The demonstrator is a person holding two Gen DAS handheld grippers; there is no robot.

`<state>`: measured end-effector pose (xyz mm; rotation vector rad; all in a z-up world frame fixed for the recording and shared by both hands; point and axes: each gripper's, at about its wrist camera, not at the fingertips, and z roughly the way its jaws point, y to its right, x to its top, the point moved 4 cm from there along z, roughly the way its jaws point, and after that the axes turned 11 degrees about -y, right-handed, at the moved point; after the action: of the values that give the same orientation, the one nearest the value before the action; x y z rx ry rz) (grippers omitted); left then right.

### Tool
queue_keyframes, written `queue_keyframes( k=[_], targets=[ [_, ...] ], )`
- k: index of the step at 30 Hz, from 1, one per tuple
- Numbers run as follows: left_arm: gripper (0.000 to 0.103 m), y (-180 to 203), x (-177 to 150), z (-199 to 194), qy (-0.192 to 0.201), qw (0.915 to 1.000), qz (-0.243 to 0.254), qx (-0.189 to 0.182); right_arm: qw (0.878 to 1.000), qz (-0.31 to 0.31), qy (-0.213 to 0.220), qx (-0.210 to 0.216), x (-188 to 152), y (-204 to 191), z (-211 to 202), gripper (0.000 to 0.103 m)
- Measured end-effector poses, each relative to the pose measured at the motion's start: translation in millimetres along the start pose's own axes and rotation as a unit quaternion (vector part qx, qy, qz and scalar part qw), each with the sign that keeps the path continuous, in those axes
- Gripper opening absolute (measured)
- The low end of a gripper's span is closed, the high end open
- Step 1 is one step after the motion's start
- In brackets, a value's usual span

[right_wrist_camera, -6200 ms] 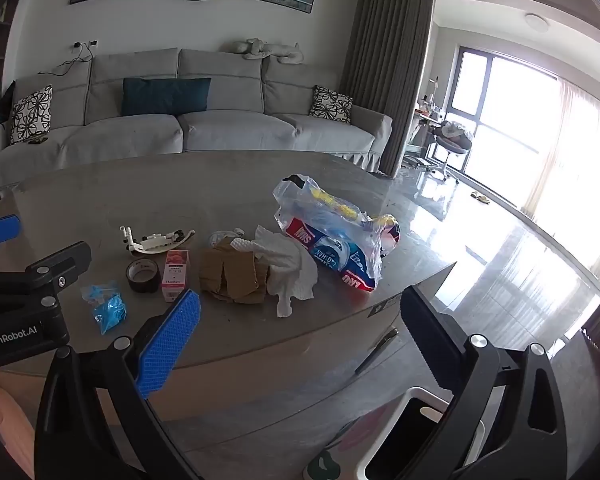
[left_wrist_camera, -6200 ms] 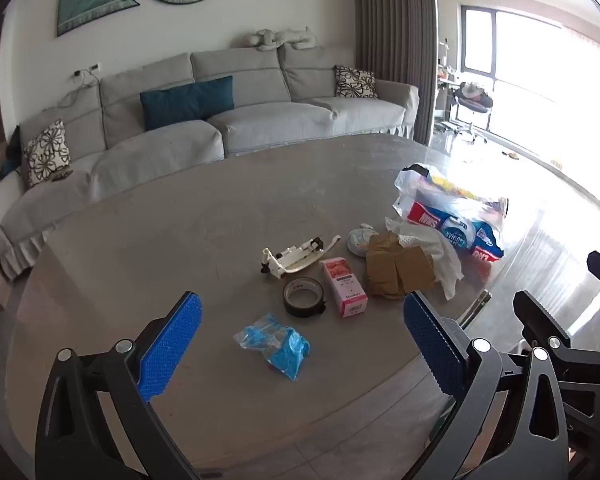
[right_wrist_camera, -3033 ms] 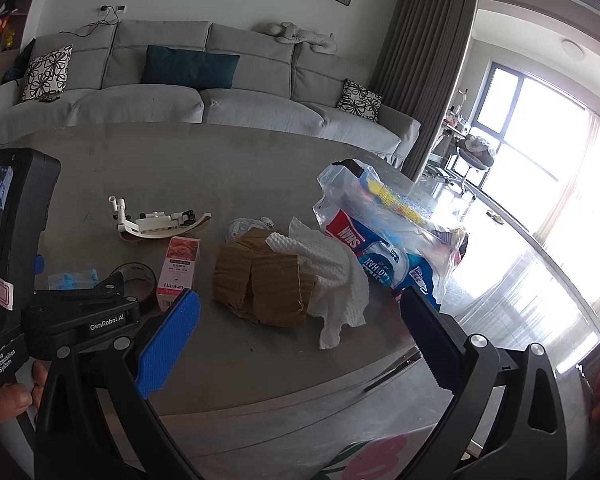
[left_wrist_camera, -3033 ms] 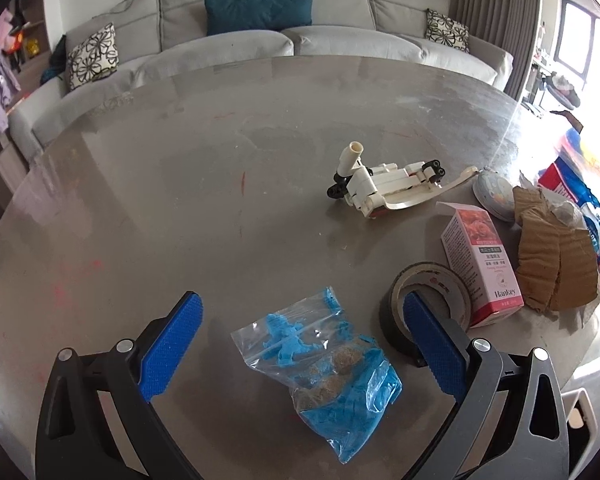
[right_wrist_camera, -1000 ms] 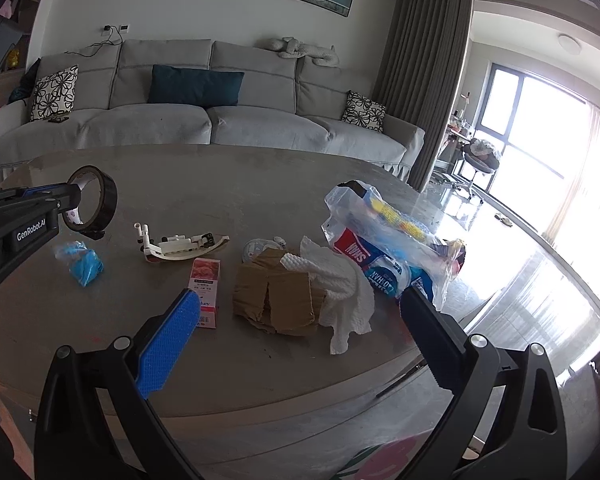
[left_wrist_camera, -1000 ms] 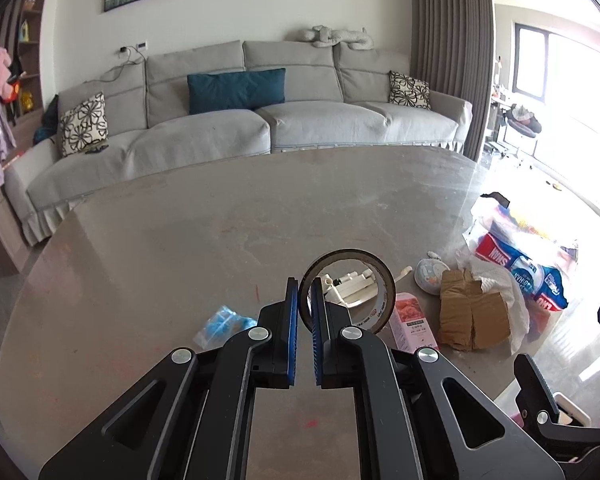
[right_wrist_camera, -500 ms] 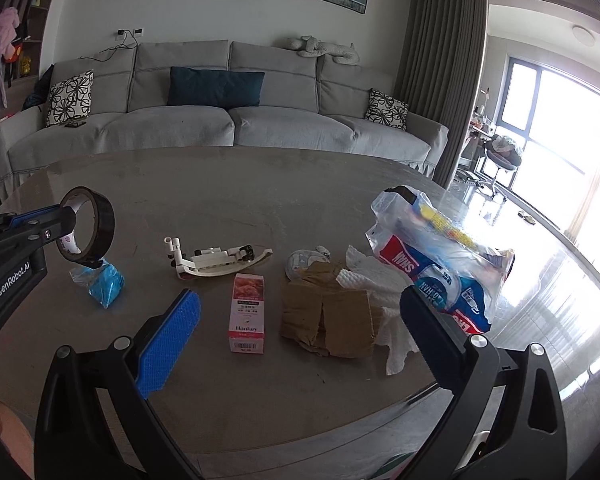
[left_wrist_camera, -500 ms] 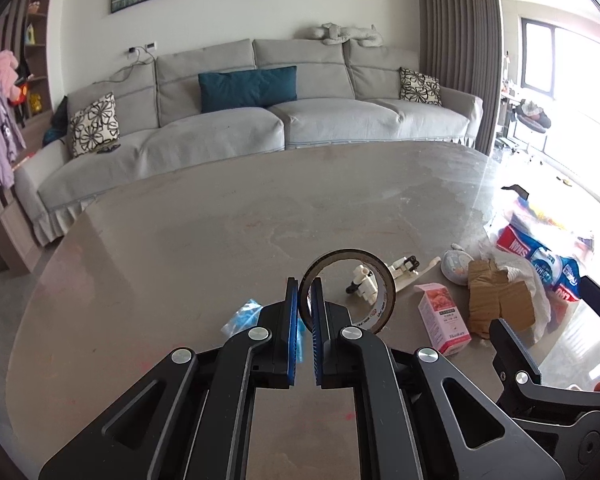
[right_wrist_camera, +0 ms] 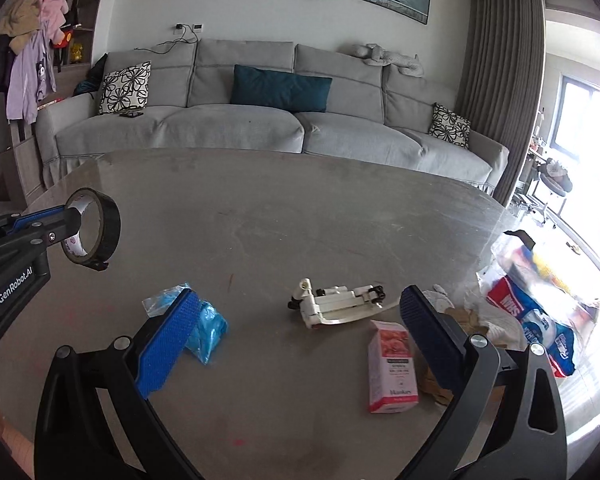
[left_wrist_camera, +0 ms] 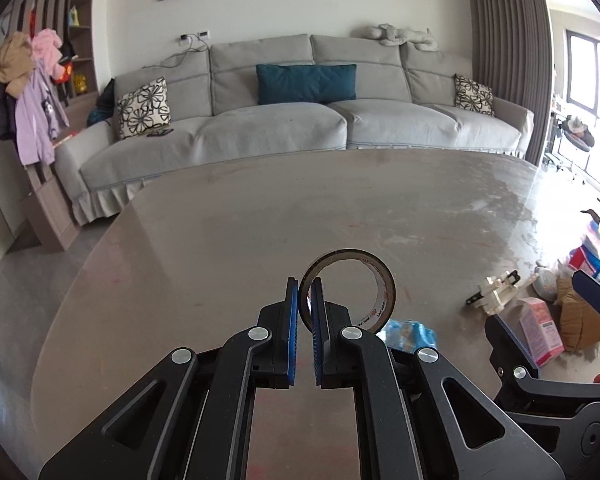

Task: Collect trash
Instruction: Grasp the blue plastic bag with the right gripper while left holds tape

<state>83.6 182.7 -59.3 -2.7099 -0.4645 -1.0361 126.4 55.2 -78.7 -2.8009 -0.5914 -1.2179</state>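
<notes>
My left gripper [left_wrist_camera: 305, 292] is shut on a dark tape roll [left_wrist_camera: 374, 276], pinching its left wall and holding it above the grey round table [left_wrist_camera: 260, 216]. The right wrist view shows that tape roll [right_wrist_camera: 100, 228] in the air at the left, clamped by the left gripper [right_wrist_camera: 70, 216]. My right gripper [right_wrist_camera: 296, 316] is open above the table. A blue plastic bag [right_wrist_camera: 208, 324] lies just past its left finger [right_wrist_camera: 168, 340]. A white toy piece [right_wrist_camera: 336, 306] and a pink box [right_wrist_camera: 392, 364] lie between its fingers, further off.
At the right table edge sit brown cardboard [right_wrist_camera: 460, 316], white tissue [right_wrist_camera: 496, 320] and a clear bag of packaged goods [right_wrist_camera: 540, 312]. A grey sofa [right_wrist_camera: 240, 128] stands behind the table. Clothes hang on a shelf [left_wrist_camera: 32, 92] at the far left.
Both views have swung left along the table; the trash pile has slid to the right. The tape roll stays clamped in the left gripper. The right gripper has come closer over the blue bag and toy.
</notes>
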Motion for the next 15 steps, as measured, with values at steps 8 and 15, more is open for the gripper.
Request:
queue_keyframes(
  k=[8,15],
  targets=[
    [0.008,-38.3,2.2,21.1,-0.014,0.9995,-0.023,0.016,0.999,-0.039,-0.03,0.016,8.4,-35.6,38.0,0.1],
    [0.008,-48.4,3.9,30.3,-0.019,0.9991,-0.034,0.019,0.994,-0.072,-0.077,0.036,-2.1,-56.0,59.6,0.1]
  ],
)
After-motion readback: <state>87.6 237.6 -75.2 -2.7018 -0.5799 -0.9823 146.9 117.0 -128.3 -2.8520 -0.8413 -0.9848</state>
